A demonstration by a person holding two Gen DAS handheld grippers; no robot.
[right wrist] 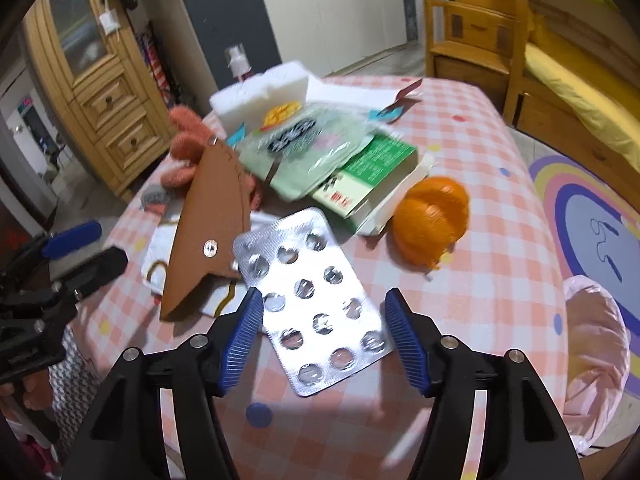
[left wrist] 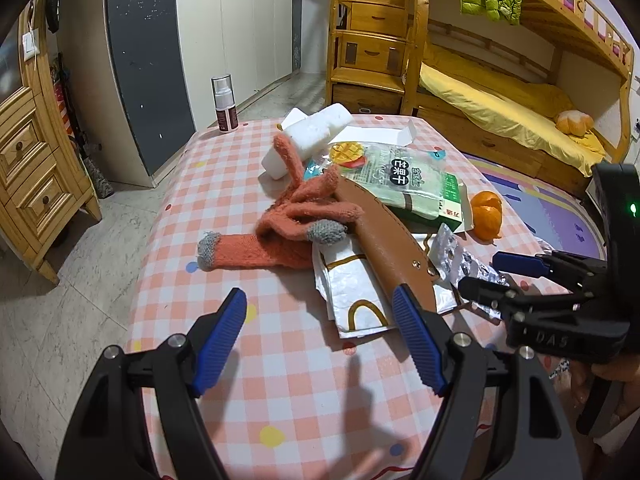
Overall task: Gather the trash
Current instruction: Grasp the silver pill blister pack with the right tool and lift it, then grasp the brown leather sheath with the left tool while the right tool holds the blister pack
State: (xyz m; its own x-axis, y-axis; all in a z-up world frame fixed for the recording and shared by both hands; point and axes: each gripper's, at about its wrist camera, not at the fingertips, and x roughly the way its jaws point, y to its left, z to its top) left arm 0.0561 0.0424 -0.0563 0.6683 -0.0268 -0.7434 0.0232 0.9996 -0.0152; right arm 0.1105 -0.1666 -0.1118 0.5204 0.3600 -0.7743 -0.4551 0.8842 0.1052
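Both tilted down over the table, the left gripper point(left wrist: 320, 336) gapes empty, the right gripper point(right wrist: 324, 336) wide astride the blister pack point(right wrist: 312, 300).

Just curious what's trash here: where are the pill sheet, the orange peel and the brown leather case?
pill sheet point(right wrist: 316, 304): right wrist view, middle of the foil.
orange peel point(right wrist: 432, 216): right wrist view, its outer skin.
brown leather case point(left wrist: 384, 240): left wrist view, mid-flap.

Ahead of my left jaws, past the table's pink-checked cloth point(left wrist: 280, 392), pale wardrobe doors point(left wrist: 240, 20) with round dark cut-outs meet a grey panel point(left wrist: 140, 60). Up right of them stands a wooden bunk bed point(left wrist: 500, 92) with yellow bedding and drawer steps point(left wrist: 372, 52). Left, a pine dresser point(left wrist: 28, 168) on mottled floor tiles point(left wrist: 52, 312). Right, a rainbow rug point(right wrist: 592, 216).
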